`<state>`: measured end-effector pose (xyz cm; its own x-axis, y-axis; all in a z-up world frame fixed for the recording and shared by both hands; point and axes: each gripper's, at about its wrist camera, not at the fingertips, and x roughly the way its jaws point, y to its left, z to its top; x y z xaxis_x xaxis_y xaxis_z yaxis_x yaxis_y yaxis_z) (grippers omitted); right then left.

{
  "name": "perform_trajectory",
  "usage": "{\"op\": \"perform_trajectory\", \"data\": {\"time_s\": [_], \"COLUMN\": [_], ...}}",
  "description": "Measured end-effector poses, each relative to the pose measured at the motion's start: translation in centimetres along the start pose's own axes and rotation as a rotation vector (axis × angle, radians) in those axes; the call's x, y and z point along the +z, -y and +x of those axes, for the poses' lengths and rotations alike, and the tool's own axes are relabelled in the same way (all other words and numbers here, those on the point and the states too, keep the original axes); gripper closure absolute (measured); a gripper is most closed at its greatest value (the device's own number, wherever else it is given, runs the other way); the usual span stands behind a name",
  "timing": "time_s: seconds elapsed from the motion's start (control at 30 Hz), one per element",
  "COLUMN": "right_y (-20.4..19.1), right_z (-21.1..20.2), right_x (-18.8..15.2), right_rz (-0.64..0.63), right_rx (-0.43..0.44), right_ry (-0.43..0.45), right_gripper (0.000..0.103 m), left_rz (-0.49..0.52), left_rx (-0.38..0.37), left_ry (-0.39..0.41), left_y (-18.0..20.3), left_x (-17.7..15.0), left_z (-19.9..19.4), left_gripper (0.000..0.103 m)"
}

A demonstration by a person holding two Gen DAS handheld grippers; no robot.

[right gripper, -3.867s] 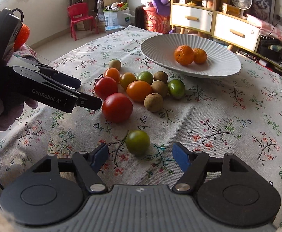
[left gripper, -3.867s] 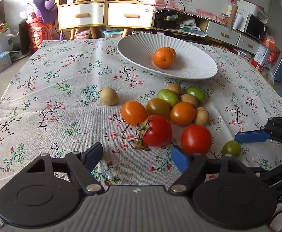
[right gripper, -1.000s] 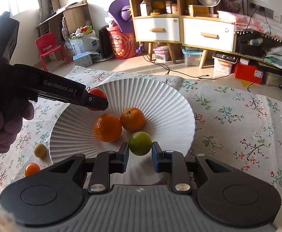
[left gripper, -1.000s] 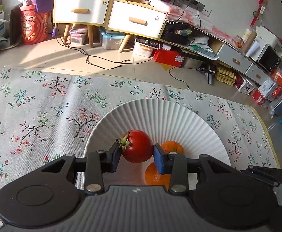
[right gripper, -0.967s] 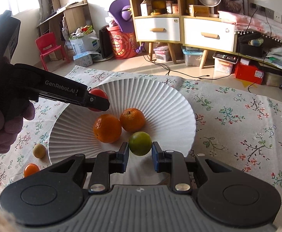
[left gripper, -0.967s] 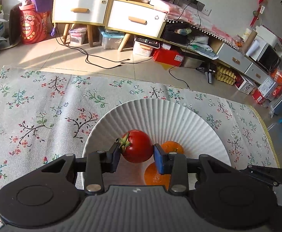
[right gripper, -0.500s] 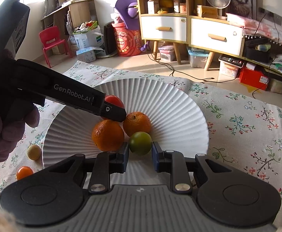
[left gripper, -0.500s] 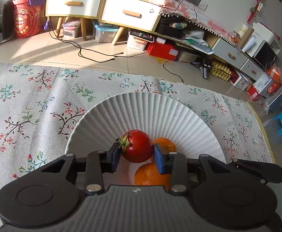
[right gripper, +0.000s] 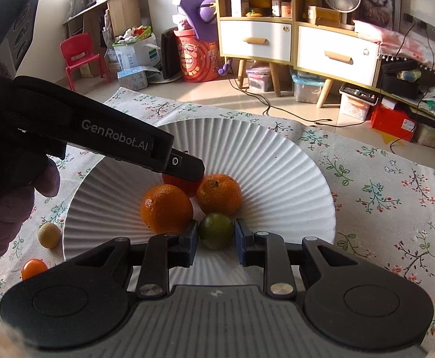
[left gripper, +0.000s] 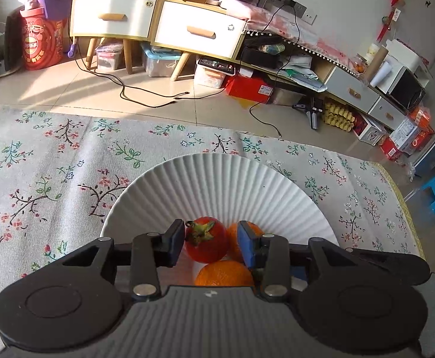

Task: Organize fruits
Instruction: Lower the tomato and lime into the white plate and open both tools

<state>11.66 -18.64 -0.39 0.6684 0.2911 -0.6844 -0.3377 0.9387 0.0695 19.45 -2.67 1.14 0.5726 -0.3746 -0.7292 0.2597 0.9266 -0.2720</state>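
Note:
A white ribbed plate (left gripper: 223, 179) (right gripper: 277, 161) holds two oranges (right gripper: 166, 208) (right gripper: 218, 194). My left gripper (left gripper: 211, 243) stands over the plate with its jaws parted around a red tomato (left gripper: 207, 240), a gap showing on the right side; the tomato sits low beside the oranges (left gripper: 224, 273). The left gripper also shows in the right wrist view (right gripper: 187, 170), with the tomato (right gripper: 181, 185) under its tip. My right gripper (right gripper: 216, 235) holds a green tomato (right gripper: 216, 229) between its pads, low over the plate's near side.
A floral tablecloth (left gripper: 53, 161) covers the table. A small beige fruit (right gripper: 49, 235) and a small orange tomato (right gripper: 34, 268) lie on the cloth left of the plate. The table's far edge (left gripper: 187, 125) drops to the floor with cupboards beyond.
Both grippers have come lower onto the plate. The left jaws have widened and let go of the red tomato, which now rests beside the oranges. The right gripper still grips the green tomato.

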Motion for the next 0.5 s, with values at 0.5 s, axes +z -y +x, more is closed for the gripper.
{"op": "perform_trajectory", "data": {"time_s": [0.5], "right_y": [0.2], "right_z": [-4.4], "right_x": [-0.9], "right_rz": [0.039], "right_rx": [-0.001], "right_ry": [0.049], "right_gripper": [0.057], "left_rz": [0.064], "left_rx": [0.031], "left_ry": [0.046], "left_y": [0.2], "left_x": [-2.2], "left_z": [-4.0], "left_gripper": [0.041]}}
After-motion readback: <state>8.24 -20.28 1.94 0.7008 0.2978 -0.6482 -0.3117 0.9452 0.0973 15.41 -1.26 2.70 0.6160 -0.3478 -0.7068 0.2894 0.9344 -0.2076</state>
